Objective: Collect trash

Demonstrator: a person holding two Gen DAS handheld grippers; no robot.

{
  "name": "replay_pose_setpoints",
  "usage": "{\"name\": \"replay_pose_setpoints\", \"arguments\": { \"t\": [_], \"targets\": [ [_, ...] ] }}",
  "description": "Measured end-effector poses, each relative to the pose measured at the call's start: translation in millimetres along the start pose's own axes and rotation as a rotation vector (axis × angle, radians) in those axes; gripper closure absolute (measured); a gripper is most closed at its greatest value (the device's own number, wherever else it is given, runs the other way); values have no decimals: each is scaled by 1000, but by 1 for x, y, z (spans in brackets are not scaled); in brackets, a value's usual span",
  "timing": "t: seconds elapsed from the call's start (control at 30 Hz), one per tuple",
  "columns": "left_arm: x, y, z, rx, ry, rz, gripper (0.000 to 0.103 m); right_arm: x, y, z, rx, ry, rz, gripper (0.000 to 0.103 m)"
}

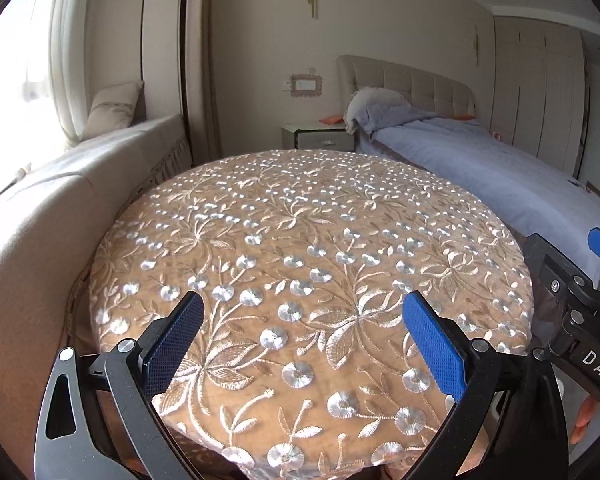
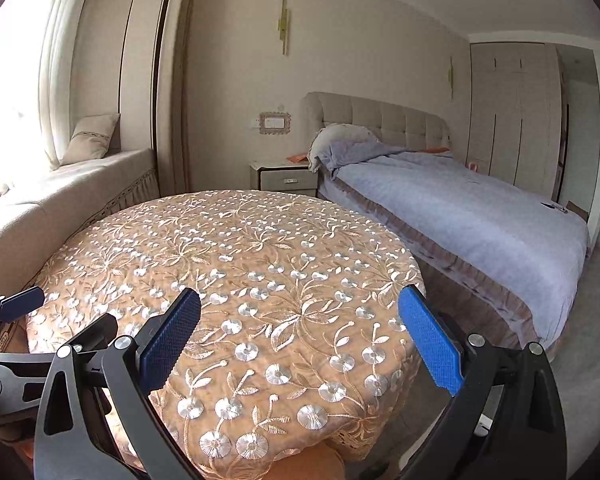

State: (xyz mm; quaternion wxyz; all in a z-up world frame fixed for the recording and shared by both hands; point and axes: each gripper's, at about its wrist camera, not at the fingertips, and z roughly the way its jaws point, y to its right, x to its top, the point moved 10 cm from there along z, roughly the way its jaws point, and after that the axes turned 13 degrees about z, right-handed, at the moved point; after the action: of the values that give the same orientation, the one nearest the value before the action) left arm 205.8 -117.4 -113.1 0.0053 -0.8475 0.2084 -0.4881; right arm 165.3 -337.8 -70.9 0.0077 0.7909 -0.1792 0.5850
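A round table [image 1: 300, 240] with an orange embroidered floral cloth fills the middle of both views [image 2: 236, 264]. No trash shows on it. My left gripper [image 1: 304, 332] is open and empty, held above the table's near edge. My right gripper [image 2: 300, 328] is open and empty, held above the table's near right part. The right gripper's body shows at the right edge of the left wrist view [image 1: 572, 304]. One blue finger of the left gripper shows at the left edge of the right wrist view [image 2: 20, 304].
A beige window bench [image 1: 60, 184] with a cushion [image 1: 114, 110] runs along the left. A bed [image 2: 460, 216] with a blue-grey cover stands to the right. A nightstand [image 2: 284, 178] stands behind the table. Wardrobe doors [image 2: 516, 112] line the far right wall.
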Motion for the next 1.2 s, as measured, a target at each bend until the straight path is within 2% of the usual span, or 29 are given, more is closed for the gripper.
{"name": "replay_pose_setpoints", "arguments": {
  "t": [0.5, 1.2],
  "targets": [
    [-2, -3, -2, 13, -11, -2, 5, -6, -4, 6, 7, -24, 25, 5],
    [2, -3, -9, 44, -12, -1, 5, -3, 3, 3, 6, -14, 45, 5]
  ]
}}
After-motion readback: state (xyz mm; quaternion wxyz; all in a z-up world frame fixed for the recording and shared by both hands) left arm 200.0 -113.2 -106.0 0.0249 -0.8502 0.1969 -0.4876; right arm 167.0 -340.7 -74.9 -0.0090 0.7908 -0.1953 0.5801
